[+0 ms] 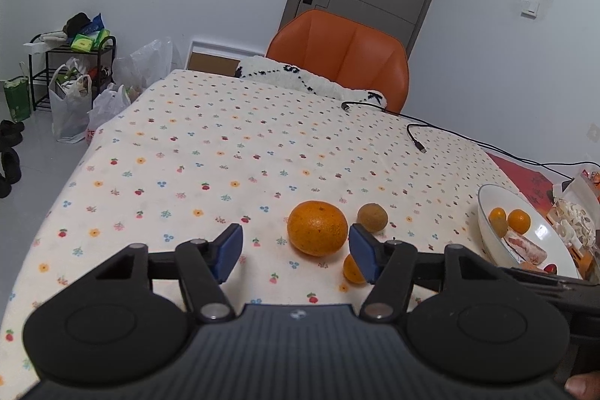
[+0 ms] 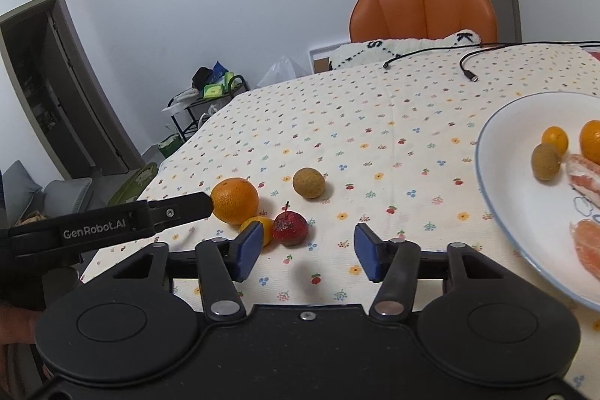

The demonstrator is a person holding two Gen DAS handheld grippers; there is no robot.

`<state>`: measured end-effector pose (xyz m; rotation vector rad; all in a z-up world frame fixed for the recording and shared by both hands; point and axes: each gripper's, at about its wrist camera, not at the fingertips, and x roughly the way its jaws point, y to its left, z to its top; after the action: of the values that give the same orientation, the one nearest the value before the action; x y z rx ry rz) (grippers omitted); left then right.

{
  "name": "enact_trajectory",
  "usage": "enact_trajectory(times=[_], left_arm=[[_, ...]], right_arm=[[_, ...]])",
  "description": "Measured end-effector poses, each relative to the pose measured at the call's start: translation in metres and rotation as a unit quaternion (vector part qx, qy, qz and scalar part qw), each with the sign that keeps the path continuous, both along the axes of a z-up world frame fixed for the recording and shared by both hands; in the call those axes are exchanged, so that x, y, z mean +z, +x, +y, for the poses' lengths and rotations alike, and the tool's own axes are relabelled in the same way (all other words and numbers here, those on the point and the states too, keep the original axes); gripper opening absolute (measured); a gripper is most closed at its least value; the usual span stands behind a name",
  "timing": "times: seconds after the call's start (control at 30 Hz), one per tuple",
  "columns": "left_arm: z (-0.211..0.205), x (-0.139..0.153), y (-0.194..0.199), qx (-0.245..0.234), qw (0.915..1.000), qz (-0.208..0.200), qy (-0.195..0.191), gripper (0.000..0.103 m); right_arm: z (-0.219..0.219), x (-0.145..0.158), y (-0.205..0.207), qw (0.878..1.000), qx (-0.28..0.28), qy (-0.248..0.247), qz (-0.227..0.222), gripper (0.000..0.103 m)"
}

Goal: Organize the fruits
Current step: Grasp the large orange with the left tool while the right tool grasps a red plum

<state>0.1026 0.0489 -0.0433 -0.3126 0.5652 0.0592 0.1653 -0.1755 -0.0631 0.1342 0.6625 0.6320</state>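
A large orange [image 1: 317,228] [image 2: 234,200] lies on the flowered tablecloth. Close by lie a brown round fruit [image 1: 372,217] [image 2: 308,182], a small orange fruit [image 1: 353,269] [image 2: 262,226] and a red fruit [image 2: 290,227]. My left gripper [image 1: 296,252] is open, just short of the large orange, with nothing between its blue pads. In the right wrist view one left finger [image 2: 187,207] reaches the orange's side. My right gripper [image 2: 306,252] is open and empty near the red fruit. A white bowl [image 1: 487,201] [image 2: 498,152] at the right holds small oranges, a brown fruit and peeled segments.
Two black cables [image 1: 416,132] [image 2: 468,70] lie at the table's far side. An orange chair [image 1: 345,51] with a white cushion stands behind it. Packets [image 1: 573,216] sit beyond the bowl. Bags and a rack [image 1: 75,81] stand on the floor at the left.
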Motion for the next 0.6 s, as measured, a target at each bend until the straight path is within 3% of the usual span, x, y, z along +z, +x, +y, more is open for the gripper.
enact_trajectory(times=[0.5,0.6], left_arm=[[-0.003,-0.010,0.024,-0.022,0.9997,0.003,-0.014,0.061],[-0.002,-0.012,0.029,-0.025,0.9996,0.004,-0.015,0.057]], right_arm=[[0.019,-0.009,0.012,1.000,0.020,-0.008,-0.001,0.041],[0.021,-0.010,0.014,1.000,0.019,-0.009,-0.004,0.038]])
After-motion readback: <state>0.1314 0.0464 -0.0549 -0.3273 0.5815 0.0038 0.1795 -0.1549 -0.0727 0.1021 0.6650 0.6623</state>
